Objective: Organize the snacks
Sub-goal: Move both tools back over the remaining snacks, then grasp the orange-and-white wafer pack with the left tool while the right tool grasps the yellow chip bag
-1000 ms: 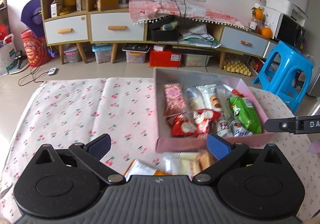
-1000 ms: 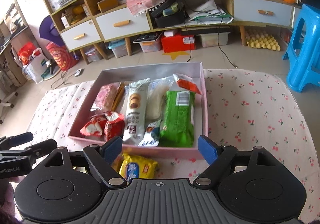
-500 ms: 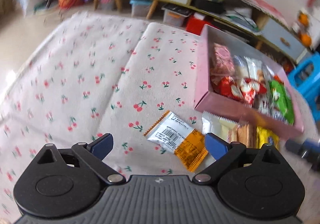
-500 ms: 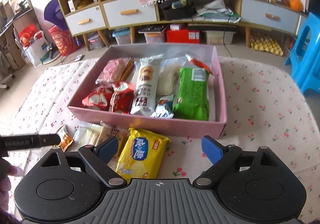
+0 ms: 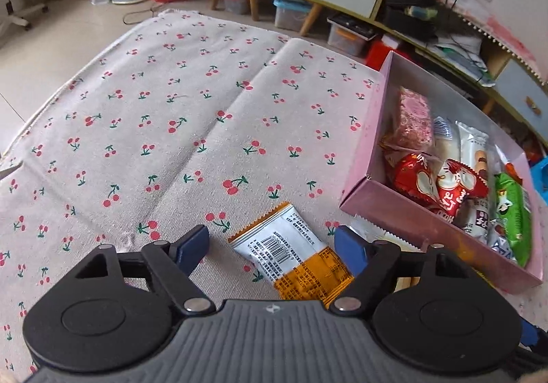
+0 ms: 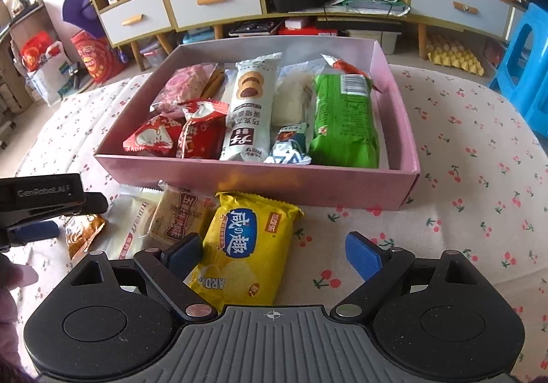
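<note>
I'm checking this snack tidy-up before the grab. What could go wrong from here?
The left gripper is open around the orange and silver packet, which lies flat on the tablecloth, so its fingers may pinch cloth or slide off. The right gripper straddles only part of the yellow chip bag; closing could crush chips.

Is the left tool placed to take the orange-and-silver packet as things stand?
Probably yes. The left tool is open with the orange-and-silver packet lying flat between its fingers on the cloth, nothing on top; the pink box sits clear to the side.
</note>
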